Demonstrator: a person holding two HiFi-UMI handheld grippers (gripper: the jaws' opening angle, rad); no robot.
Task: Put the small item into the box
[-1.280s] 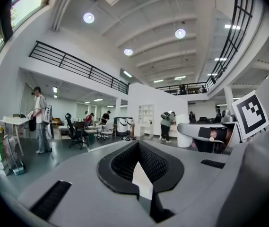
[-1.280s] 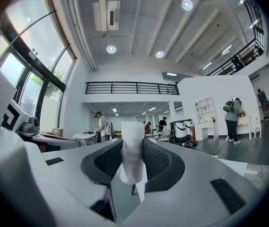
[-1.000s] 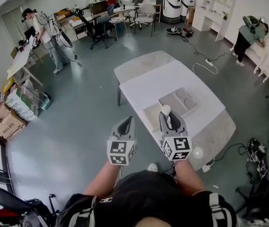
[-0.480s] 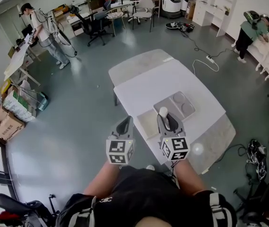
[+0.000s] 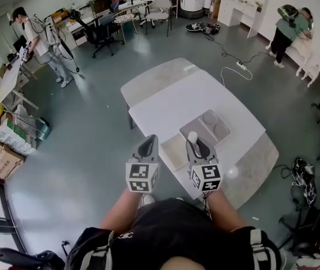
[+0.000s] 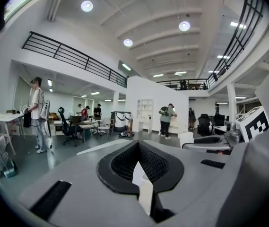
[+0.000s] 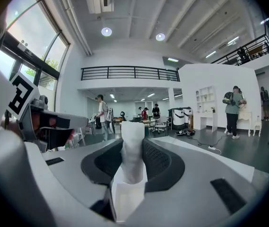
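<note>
Grips a small white item point(image 7: 133, 148) in the right tongs point(image 5: 194, 144). Holds it upright, with jaws apart by the item's width and pressed on both its sides, and with its top end clear above them. Carries the item above the white table point(image 5: 171, 97), over the near corner of a grey tray point(image 5: 211, 124) with two hollows. Places it outside the box point(image 5: 172, 152) at this moment.

Locates the box flat on the table at the near edge, white, open at the top, just left of the right tongs and between the two tongs in the head view.

Holds the left tongs point(image 5: 149, 145) closed, jaws together, nothing gripped. Points them about level beside the table's near edge, left of the box.

Bears black-and-white square markers on the left cube point(image 5: 143, 179) and the right cube point(image 5: 207, 179): patterns only. Shows the right cube's marker also at the right edge of the left gripper view, and the left cube's at the left edge of the right gripper view. Shows a small white logo point(image 5: 127, 236) on the black garment point(image 5: 171, 229), too small to read.
</note>
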